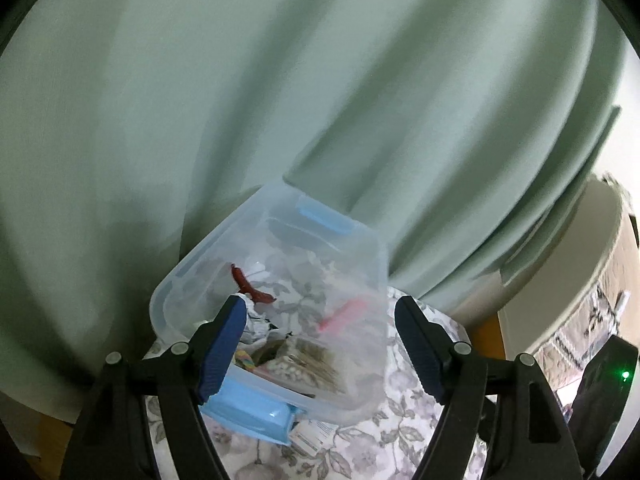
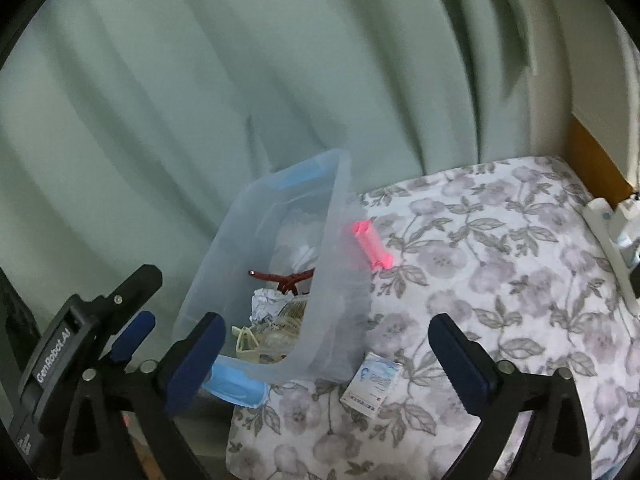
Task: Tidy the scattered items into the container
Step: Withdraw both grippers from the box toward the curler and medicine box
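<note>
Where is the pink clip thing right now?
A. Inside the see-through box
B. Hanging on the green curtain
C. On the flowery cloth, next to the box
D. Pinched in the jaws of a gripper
C: in the right wrist view the pink clip lies on the flowery cloth, just outside the wall of the see-through box, with no gripper on it.

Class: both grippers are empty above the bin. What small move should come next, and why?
Probably send the right gripper, jaws open, to the pink clip lying on the cloth just outside the bin. It and the small box are not yet inside.
</note>
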